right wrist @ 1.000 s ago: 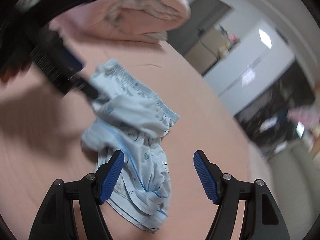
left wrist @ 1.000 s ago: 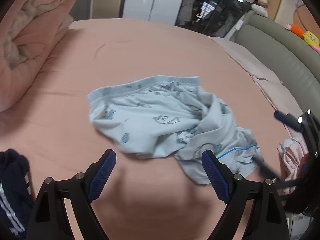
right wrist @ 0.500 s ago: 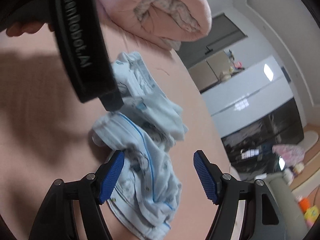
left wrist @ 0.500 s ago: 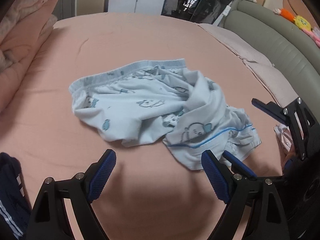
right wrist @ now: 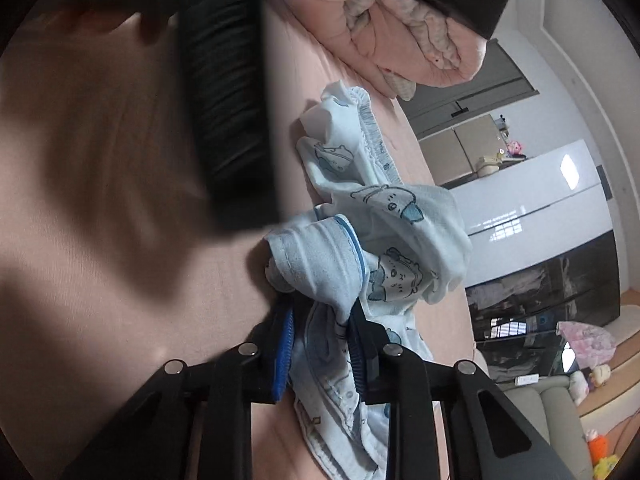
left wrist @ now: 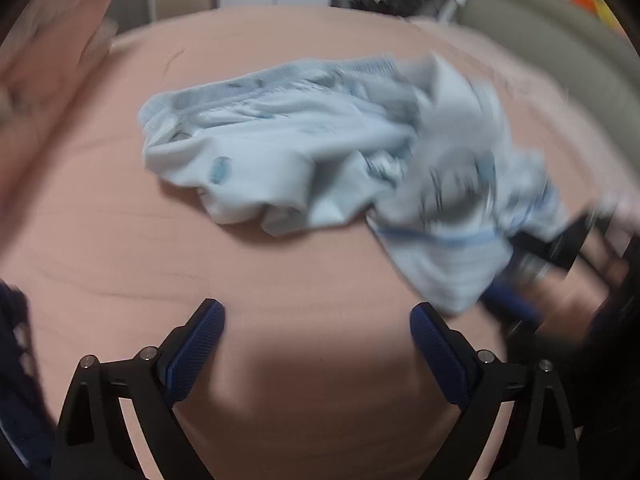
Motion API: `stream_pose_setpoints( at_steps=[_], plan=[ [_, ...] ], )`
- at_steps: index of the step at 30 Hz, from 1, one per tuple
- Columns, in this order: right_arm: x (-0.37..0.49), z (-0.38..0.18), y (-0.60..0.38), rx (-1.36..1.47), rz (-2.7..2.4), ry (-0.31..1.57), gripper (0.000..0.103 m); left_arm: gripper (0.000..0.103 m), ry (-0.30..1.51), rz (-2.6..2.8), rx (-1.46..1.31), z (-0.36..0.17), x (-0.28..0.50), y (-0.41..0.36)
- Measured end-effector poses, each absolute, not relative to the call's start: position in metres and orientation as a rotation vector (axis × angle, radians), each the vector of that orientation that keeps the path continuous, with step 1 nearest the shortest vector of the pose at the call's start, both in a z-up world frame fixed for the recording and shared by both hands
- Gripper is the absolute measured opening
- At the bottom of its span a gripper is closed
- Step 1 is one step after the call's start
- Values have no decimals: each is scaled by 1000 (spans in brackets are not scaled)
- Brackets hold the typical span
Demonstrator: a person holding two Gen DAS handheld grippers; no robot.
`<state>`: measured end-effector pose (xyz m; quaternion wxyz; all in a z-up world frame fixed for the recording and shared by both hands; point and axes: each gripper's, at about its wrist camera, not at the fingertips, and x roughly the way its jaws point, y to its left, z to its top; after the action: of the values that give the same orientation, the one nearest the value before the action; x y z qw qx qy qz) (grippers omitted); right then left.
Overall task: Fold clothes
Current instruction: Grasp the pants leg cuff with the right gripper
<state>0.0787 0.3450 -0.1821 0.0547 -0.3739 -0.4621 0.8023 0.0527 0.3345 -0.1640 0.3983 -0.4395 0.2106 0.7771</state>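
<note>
A crumpled light-blue garment [left wrist: 320,152] with cartoon prints and a ribbed waistband lies on the pink bed sheet [left wrist: 280,288]. My left gripper [left wrist: 316,340] is open and empty, low over the sheet just short of the garment's near edge. My right gripper [right wrist: 320,344] is shut on a blue-trimmed hem of the garment [right wrist: 320,256], which bunches up between its pads. In the left wrist view the right gripper [left wrist: 516,308] shows blurred at the garment's right corner.
A folded pink quilt [right wrist: 404,32] lies at the far side of the bed. A dark navy garment [left wrist: 16,380] sits at the left edge. A grey-green padded headboard [left wrist: 540,52] runs along the right. Cabinets stand beyond the bed.
My right gripper has closed on the garment's blue-trimmed hem and the cloth there has bunched and lifted. My left gripper has moved closer to the garment, still open.
</note>
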Motion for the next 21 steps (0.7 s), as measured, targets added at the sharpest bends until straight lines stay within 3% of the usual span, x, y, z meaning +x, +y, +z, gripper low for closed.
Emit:
stream_pose_setpoints(
  at_steps=[9,14,19,21],
  plan=[
    [69,-177,348,-1154,2470,-1304,22,103,557,1983,-1098,-153,52,339],
    [70,-175,351,-1131,2489,-1265,22,103,381,1965,-1003,-121,55,334],
    [69,-173,354,-1118,2500,-1251,21,102,430,1929,-956,-113,56,360],
    [69,-173,355,-1117,2505,-1244,21,97,450,1892,-967,-118,56,371]
  ],
)
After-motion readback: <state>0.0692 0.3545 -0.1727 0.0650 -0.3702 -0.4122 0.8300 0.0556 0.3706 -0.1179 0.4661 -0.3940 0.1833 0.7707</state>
